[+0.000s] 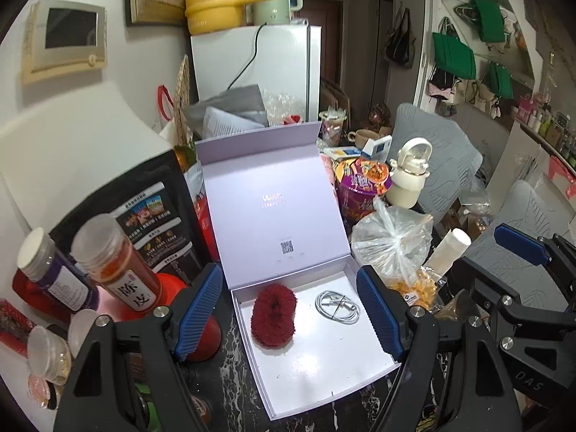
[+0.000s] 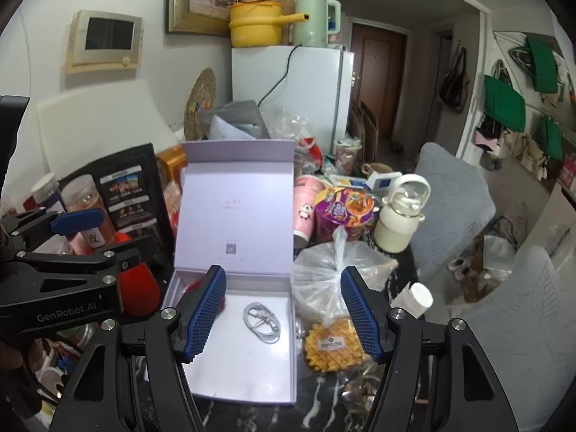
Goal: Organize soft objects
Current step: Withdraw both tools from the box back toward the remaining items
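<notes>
box [image 1: 316,370]: pale lilac card, white inside, lid carrying a small dark qr square. at its 9 o'clock side, fluffy item [image 1: 274,315]: deep red, shaggy. at 3 o'clock of it, coiled cable [image 1: 337,306]: white. both grippers: black frames, blue ribbed pads [image 2: 203,315]. tabletop [image 1: 230,392]: black marble with white veining. at 3 o'clock of the box, waffle [image 2: 333,345]: yellow grid pattern. noodle cup [image 2: 343,212]: purple with orange print. jar [image 1: 118,262]: orange contents, white label, black characters. kettle [image 2: 313,18]: pale green. pot [image 2: 257,23]: yellow.
</notes>
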Demonstrator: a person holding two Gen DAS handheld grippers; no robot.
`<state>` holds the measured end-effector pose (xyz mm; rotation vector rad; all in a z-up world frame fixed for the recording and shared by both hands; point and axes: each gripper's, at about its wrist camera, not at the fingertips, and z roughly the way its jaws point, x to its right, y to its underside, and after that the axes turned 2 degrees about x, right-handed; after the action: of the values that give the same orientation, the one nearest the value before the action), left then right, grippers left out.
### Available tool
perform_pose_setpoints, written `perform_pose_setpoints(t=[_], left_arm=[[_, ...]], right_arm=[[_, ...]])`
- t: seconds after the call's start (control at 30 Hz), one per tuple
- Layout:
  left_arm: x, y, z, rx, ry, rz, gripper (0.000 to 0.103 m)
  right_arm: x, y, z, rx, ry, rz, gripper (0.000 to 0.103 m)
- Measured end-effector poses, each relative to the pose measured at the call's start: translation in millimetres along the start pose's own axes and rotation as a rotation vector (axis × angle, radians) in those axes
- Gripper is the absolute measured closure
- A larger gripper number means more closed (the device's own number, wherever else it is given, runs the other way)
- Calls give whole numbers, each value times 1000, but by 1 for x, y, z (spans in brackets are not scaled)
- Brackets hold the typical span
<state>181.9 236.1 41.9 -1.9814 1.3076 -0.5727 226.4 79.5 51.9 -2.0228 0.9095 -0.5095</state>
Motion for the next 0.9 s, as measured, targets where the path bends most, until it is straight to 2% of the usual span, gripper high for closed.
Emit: perform_pose_setpoints(t=[0.43, 0.6, 0.9], left_arm=[[14, 4, -85, 138, -11, 3, 26], [22, 13, -109, 155, -18, 2, 26], [39, 45, -138, 142, -19, -35, 26]], right_arm=[[1, 15, -77, 80, 10, 0, 33], [5, 24, -102, 93, 0, 7, 32], [13, 49, -138, 95, -19, 0, 30]])
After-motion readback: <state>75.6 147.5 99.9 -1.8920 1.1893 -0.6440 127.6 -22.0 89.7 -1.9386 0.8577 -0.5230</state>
